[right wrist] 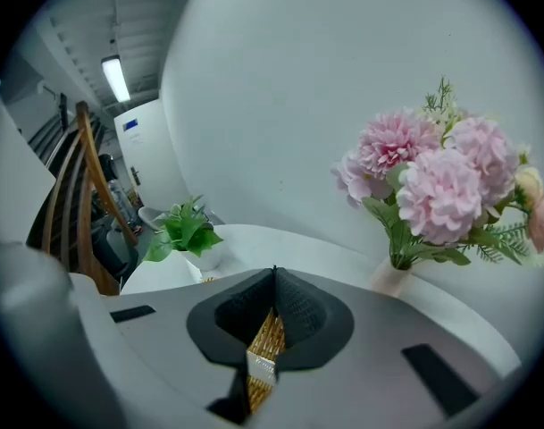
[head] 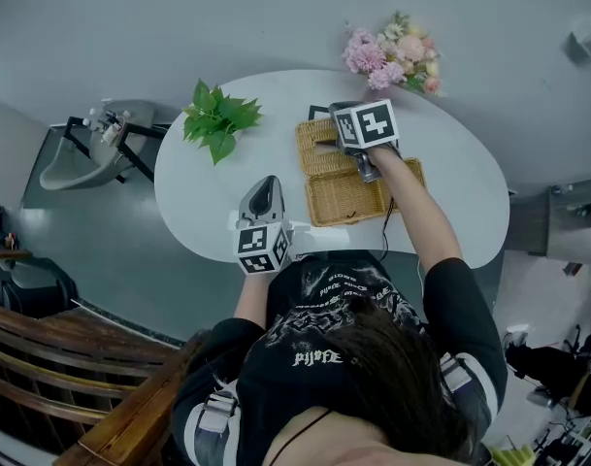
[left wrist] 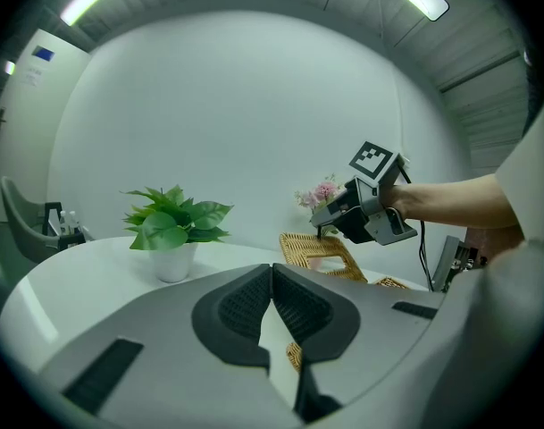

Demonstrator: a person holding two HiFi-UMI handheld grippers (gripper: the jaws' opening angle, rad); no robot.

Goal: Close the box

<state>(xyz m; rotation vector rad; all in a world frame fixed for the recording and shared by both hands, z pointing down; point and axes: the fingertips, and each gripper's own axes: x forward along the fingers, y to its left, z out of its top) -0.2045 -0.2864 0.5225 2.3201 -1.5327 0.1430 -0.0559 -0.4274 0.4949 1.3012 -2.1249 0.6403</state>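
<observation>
An open wicker box (head: 348,202) lies on the white oval table (head: 450,163), with its woven lid (head: 319,151) hinged back toward the far side. My right gripper (head: 326,136) is over the lid and shut on its edge. In the right gripper view the wicker edge (right wrist: 264,347) shows pinched between the closed jaws of that gripper (right wrist: 273,280). My left gripper (head: 265,184) rests near the table's front edge, left of the box, shut with nothing in it. The left gripper view shows its jaws (left wrist: 272,271) meeting, with the lid (left wrist: 321,250) and right gripper (left wrist: 365,208) beyond.
A potted green plant (head: 217,119) stands left of the box. A vase of pink flowers (head: 392,56) stands at the far table edge, close behind the lid. A grey chair (head: 91,149) is on the floor to the left, and a wooden chair back (head: 72,357) at lower left.
</observation>
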